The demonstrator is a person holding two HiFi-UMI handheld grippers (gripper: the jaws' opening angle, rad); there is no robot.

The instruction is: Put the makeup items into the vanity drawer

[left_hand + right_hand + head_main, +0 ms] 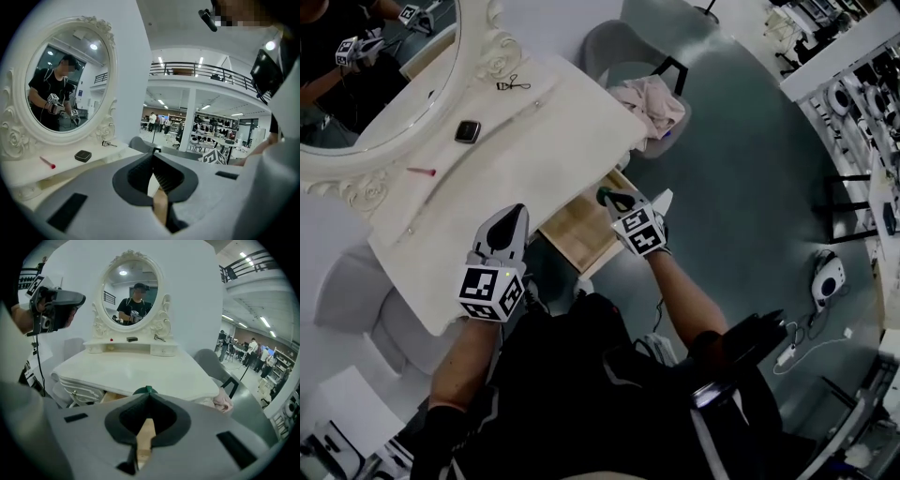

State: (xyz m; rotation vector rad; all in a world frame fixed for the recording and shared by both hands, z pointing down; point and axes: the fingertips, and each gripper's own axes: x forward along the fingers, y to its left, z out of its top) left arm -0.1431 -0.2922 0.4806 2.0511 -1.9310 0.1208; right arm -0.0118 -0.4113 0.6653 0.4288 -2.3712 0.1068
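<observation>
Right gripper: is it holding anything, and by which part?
The right gripper is shut on a small dark green item, pinched at its near edge by the jaw tips. The jaws hide the rest, so what it is cannot be told.

White vanity [534, 150], pink cloth [652, 101], black compact [468, 131].

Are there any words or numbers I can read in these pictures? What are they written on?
No words or numbers can be read anywhere.
Left cube and right cube: only black-and-white square patterns, no letters.
Far shelves: any signs there are too small and blurred to read.
</observation>
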